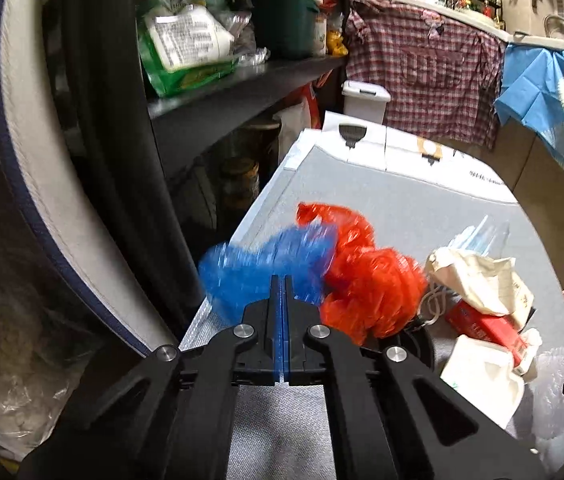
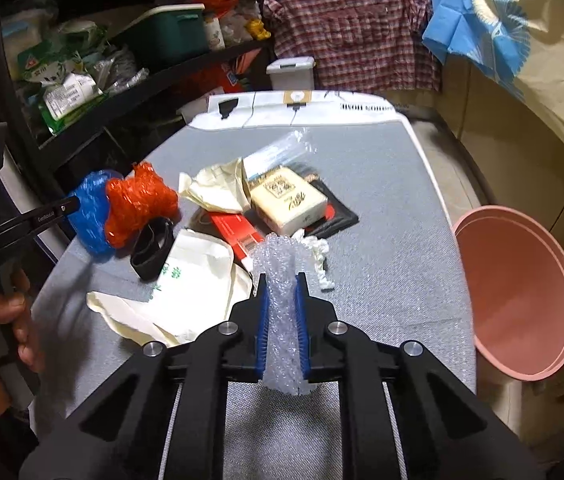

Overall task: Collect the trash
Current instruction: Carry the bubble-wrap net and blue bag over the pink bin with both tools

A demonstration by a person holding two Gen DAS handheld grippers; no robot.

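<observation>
My left gripper (image 1: 282,280) is shut on a crumpled blue plastic bag (image 1: 257,268), at the table's left edge; the bag also shows in the right wrist view (image 2: 89,212), with the left gripper (image 2: 71,204) against it. An orange plastic bag (image 1: 366,280) lies beside it (image 2: 137,204). My right gripper (image 2: 280,280) is shut on a strip of bubble wrap (image 2: 277,280), held above the grey table (image 2: 382,240). Cream paper bags (image 2: 193,280), a red box (image 2: 237,230), a tissue pack (image 2: 288,200), a black band (image 2: 151,248) and clear wrapping (image 2: 286,146) lie mid-table.
A pink bin (image 2: 522,292) stands off the table's right edge. A black shelf unit (image 2: 129,80) with packages runs along the left. A white lidded bin (image 2: 292,72), a plaid shirt (image 2: 354,32) and a blue cloth (image 2: 478,24) are behind the table.
</observation>
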